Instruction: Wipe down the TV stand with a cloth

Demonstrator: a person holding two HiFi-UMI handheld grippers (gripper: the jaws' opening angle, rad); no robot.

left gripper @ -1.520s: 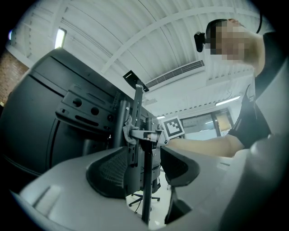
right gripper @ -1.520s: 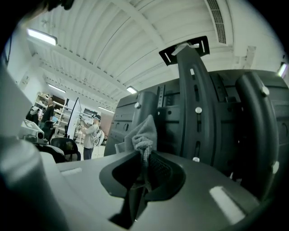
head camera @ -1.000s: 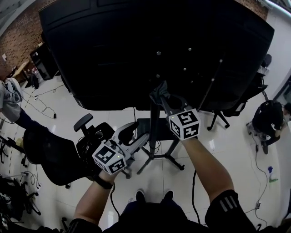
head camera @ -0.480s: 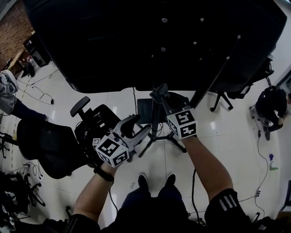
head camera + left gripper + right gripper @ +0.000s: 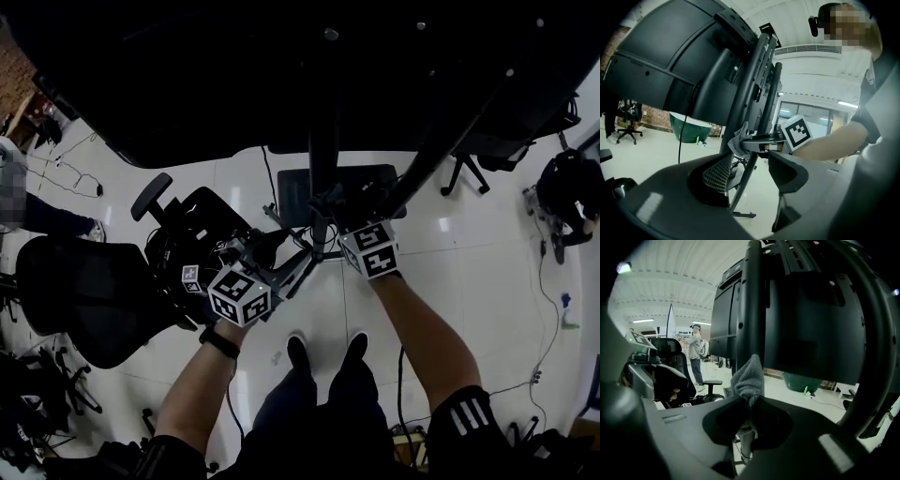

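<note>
A: Where is the cloth (image 5: pixel 749 375) right now?

B: It is pinched in the right gripper (image 5: pixel 752 405), whose jaws are closed on its lower end. The free tuft stands up against the black pole (image 5: pixel 749 301) of the stand, below the back of the TV (image 5: pixel 811 329).

A: And the other hand?

B: The left gripper (image 5: pixel 750 159) has its jaws wide apart and grips nothing. A slanted strut (image 5: pixel 743 187) of the stand shows through the gap, but I judge it lies beyond the jaws, not between them.

A: What could go wrong from here?

B: Mostly the grip. Only a small part of the cloth sits in the jaws, so a hard drag along the pole could pull it free and drop it to the floor (image 5: pixel 469 262). The pole also has holes and bracket edges near the top, and the knit could catch on them.

A: Anything with the stand itself?

B: Yes. It carries a large TV high up, so a firm sideways push on the pole could rock it. The open left gripper is close to the strut and could knock it. The chair (image 5: pixel 75 291) on the left sits near the person's left arm, leaving little room to swing that way.
</note>
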